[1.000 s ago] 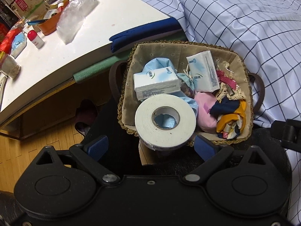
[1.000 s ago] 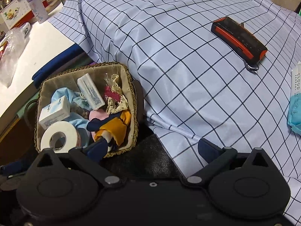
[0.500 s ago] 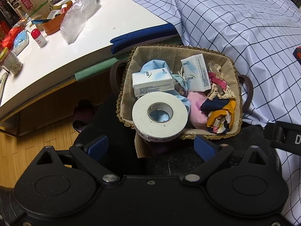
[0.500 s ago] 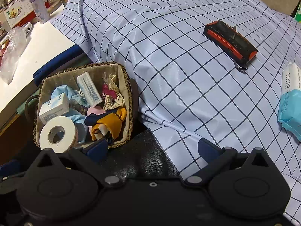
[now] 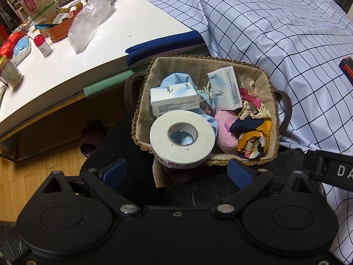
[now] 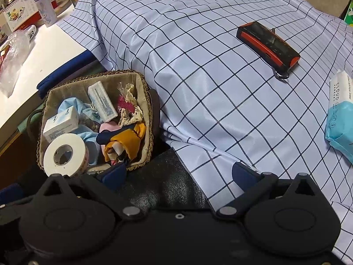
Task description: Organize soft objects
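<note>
A woven straw basket with beige cloth lining (image 5: 268,81) sits on a black leather seat (image 6: 167,187), between a cluttered white bench (image 5: 92,50) and a blue checked cloth-covered surface (image 6: 198,66). Both the left gripper (image 5: 176,172) and right gripper (image 6: 179,174) hover with fingers wide, empty; wood floor (image 5: 39,167) lies below

From my remote station I see a tan-lined, brown-rimmed woven basket (image 5: 268,84) holding a white tape roll (image 5: 182,140), two white-and-pale-blue tissue packs (image 5: 174,101), a pink cloth (image 5: 225,130) and a navy, mustard and white patterned scarf (image 5: 253,137) at the basket's 4 o'clock. At my 12 o'clock spreads a pale blue cloth checked in navy lines (image 6: 209,66); on it lie a black-and-orange device (image 6: 268,45) and, at 3 o'clock, a white-and-blue towel pack (image 6: 340,119). Both grippers' pads (image 5: 115,172) are blue.
</note>
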